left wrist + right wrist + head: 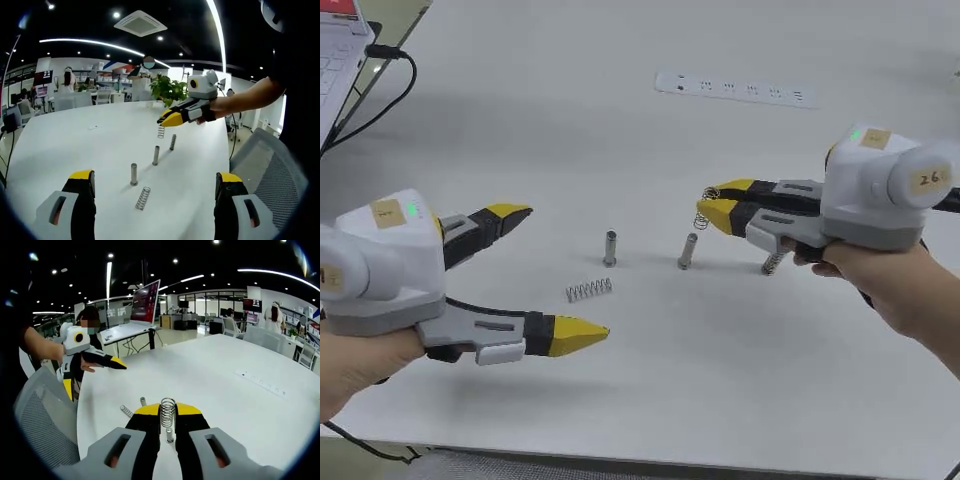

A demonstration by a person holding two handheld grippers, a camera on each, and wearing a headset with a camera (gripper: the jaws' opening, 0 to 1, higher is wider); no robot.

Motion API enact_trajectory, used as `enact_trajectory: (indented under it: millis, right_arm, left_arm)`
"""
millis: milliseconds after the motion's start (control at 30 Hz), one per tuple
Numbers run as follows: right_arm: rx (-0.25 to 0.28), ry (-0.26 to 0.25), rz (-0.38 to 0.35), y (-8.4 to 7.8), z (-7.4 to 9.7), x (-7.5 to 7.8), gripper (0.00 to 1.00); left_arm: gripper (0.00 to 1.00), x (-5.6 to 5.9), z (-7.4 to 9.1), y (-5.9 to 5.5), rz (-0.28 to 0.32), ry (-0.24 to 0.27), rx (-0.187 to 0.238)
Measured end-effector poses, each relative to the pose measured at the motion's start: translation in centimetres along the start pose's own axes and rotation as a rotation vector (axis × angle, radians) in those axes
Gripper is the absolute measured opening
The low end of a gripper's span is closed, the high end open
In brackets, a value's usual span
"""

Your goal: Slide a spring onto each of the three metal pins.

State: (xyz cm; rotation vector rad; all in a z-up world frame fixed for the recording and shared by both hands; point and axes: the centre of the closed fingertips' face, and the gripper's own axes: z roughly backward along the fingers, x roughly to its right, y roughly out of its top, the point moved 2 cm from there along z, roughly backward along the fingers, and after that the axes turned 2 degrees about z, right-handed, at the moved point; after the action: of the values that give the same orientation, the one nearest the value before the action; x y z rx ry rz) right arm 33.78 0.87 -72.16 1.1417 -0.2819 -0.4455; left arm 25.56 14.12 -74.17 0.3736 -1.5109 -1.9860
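At the far left a laptop (335, 50) sits at the edge of the white surface (520, 120). Your left gripper (555, 272) hovers low, jaws spread wide with nothing between them. Just right of it a loose spring (588, 290) lies on its side, near the foot of the left pin (610, 247), which stands upright and bare. The middle pin (688, 250) is bare too and leans slightly. Your right gripper (717, 203) is clenched on the held spring (703, 212), pinching its upper coils so the rest hangs just above the middle pin's tip, apart from it. The right gripper view puts that pin directly below the coil. Further right, partly behind the gripper, the right pin (775, 262) looks coiled along its length, so it probably already carries a spring.

Expect these springs to be light, thin-wired and quick to roll or flick away. A hard squeeze would likely flatten the coils, so pinch lightly near one end and keep the bore open. Take the loose one across its side, close to an end. The pins look stiff but small, and a sideways nudge may tip them.

As for writing, the yellow sticker (388, 212) on your left gripper is too small to read. The power strip (735, 88) shows no legible marking. The right gripper's round cap (930, 180) reads "26".
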Motion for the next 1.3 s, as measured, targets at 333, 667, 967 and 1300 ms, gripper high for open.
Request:
enact_trajectory:
  millis: [333, 667, 967, 1300]
  right_arm:
    - [-0.022, 0.010, 0.011, -0.7, -0.5, -0.1, 0.08]
    - [0.007, -0.003, -0.048, -1.2, -0.4, 0.3, 0.08]
    - [0.004, 0.000, -0.047, -1.2, -0.7, 0.3, 0.08]
    - [-0.010, 0.003, -0.046, -1.7, -1.0, 0.4, 0.08]
  left_arm:
    - [0.98, -0.1, 0.3, -0.3, 0.009, 0.004, -0.004]
    - [0.97, -0.1, 0.2, -0.3, 0.009, 0.001, -0.007]
    - [0.98, -0.1, 0.1, -0.2, 0.008, 0.000, -0.004]
    - [0.98, -0.3, 0.0, -0.2, 0.009, 0.004, -0.005]
